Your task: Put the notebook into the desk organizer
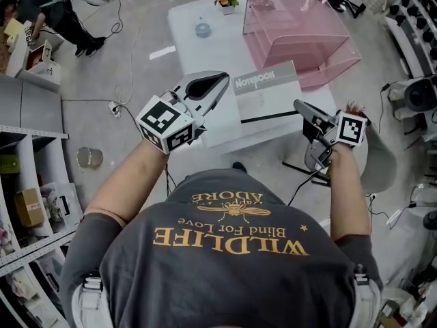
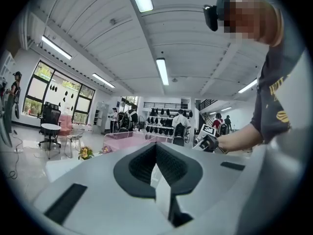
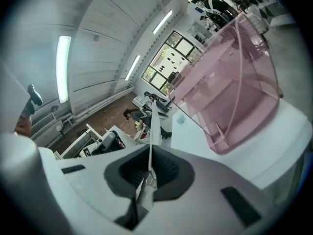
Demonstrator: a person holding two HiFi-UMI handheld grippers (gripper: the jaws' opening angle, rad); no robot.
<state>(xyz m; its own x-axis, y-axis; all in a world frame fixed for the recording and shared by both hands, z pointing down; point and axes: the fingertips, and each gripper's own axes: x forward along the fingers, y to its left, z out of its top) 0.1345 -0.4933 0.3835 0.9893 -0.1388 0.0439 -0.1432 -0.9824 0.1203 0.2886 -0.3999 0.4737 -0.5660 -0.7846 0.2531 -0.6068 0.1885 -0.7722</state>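
Dark shirt [image 1: 225, 251], grey notebook [image 1: 268, 87], white lower half

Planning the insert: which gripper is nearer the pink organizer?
Right. The right gripper is close by the near corner of the pink organizer. The left gripper sits farther off to its left, across the notebook that both hold.
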